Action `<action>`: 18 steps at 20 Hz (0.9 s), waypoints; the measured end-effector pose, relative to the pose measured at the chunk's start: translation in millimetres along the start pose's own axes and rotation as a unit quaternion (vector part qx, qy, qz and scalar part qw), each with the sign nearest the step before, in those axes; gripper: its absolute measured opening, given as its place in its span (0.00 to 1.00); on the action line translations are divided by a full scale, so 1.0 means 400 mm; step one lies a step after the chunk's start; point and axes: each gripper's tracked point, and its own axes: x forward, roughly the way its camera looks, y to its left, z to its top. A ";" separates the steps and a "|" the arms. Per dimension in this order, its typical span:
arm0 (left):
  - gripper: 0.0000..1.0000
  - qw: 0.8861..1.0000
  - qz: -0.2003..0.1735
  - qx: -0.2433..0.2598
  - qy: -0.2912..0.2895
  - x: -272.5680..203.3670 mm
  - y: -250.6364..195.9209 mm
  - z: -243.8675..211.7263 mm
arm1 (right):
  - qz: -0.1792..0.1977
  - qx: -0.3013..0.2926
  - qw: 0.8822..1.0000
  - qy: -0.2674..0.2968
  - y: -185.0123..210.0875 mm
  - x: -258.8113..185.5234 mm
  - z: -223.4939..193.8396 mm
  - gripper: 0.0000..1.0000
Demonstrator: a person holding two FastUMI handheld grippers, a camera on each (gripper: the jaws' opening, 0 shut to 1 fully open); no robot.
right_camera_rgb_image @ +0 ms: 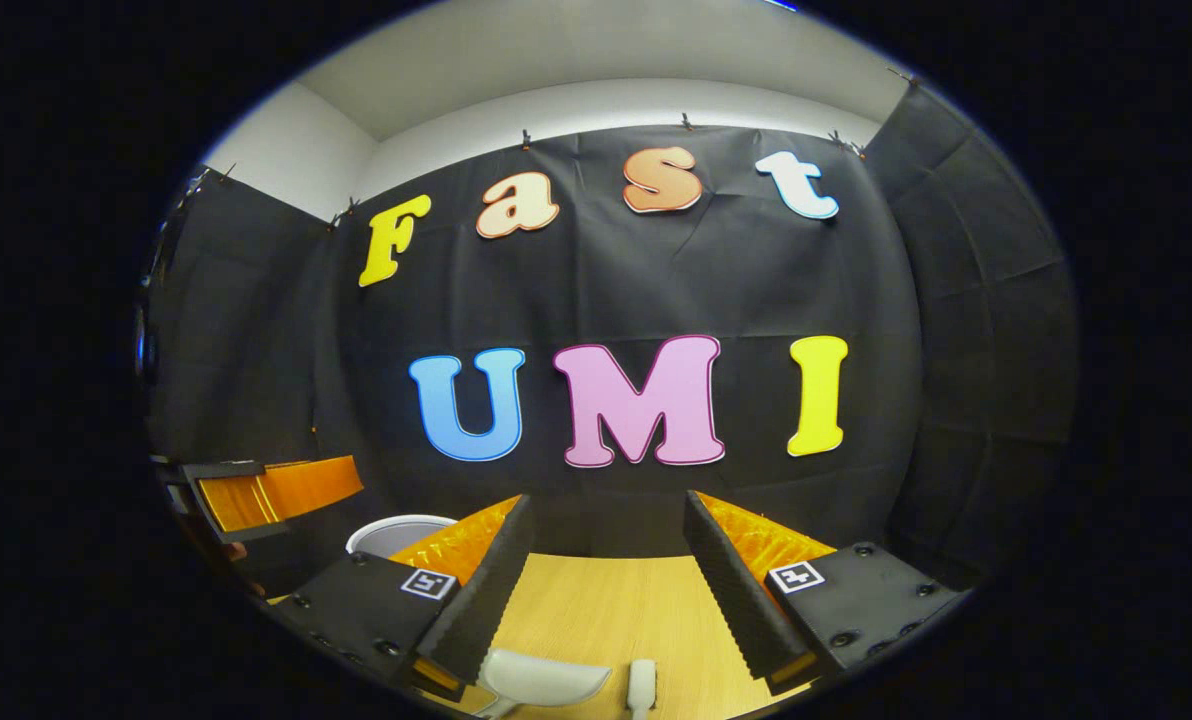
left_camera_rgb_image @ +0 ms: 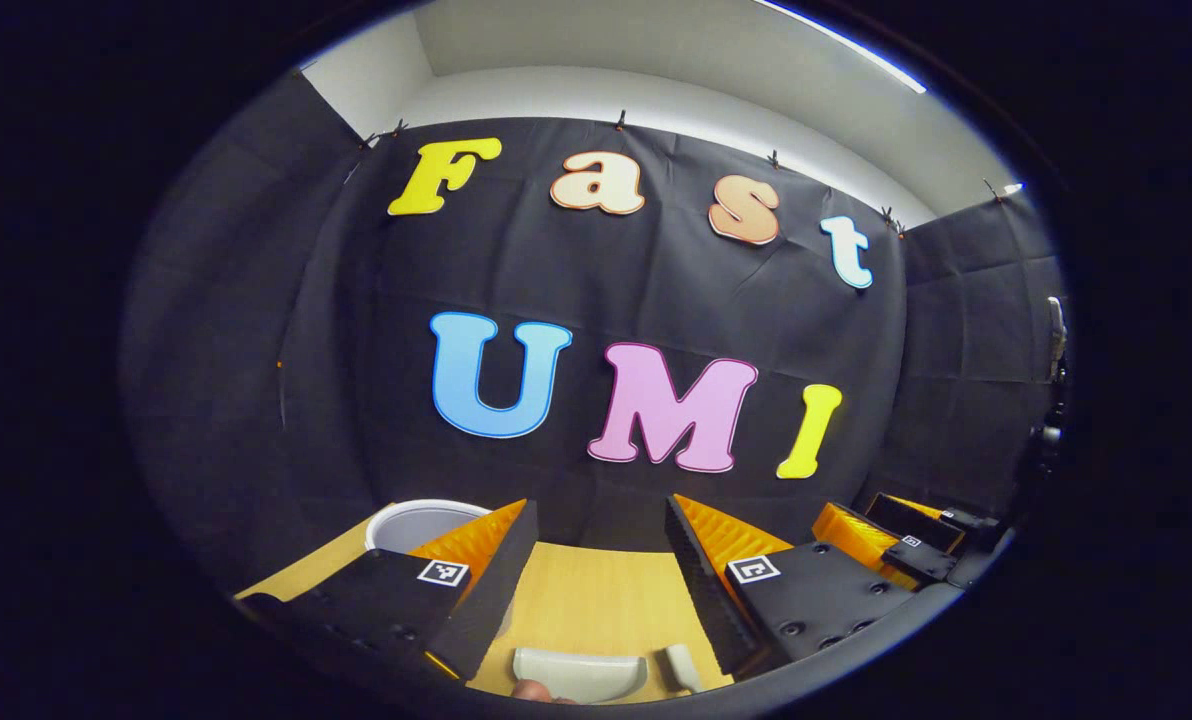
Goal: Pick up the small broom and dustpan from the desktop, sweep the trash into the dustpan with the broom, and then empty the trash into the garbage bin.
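Wooden desk [left_camera_rgb_image: 596, 600] runs to a black cloth wall [left_camera_rgb_image: 656, 290], with a white bin [left_camera_rgb_image: 418, 522] at its far left. Both the left gripper [left_camera_rgb_image: 596, 560] and right gripper [right_camera_rgb_image: 606, 560] hold their jaws wide apart, gripping nothing. Pale dustpan [left_camera_rgb_image: 578, 672] and broom handle [left_camera_rgb_image: 680, 665] lie on the desk just below them.

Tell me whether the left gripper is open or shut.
Open. The left gripper has its two fingers spread wide, bare desktop between them, nothing held.
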 end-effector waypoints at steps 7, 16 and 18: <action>0.76 1.000 0.005 0.012 -0.013 -0.025 0.030 0.003 | 0.026 -0.019 0.999 0.019 0.069 0.011 -0.033 0.97; 0.77 1.000 -0.001 0.019 -0.002 -0.039 0.041 -0.018 | 0.032 -0.028 0.999 0.009 0.115 0.013 -0.037 0.97; 0.77 1.000 -0.007 0.020 0.000 -0.040 0.034 -0.020 | 0.031 -0.031 0.999 0.008 0.115 0.014 -0.038 0.97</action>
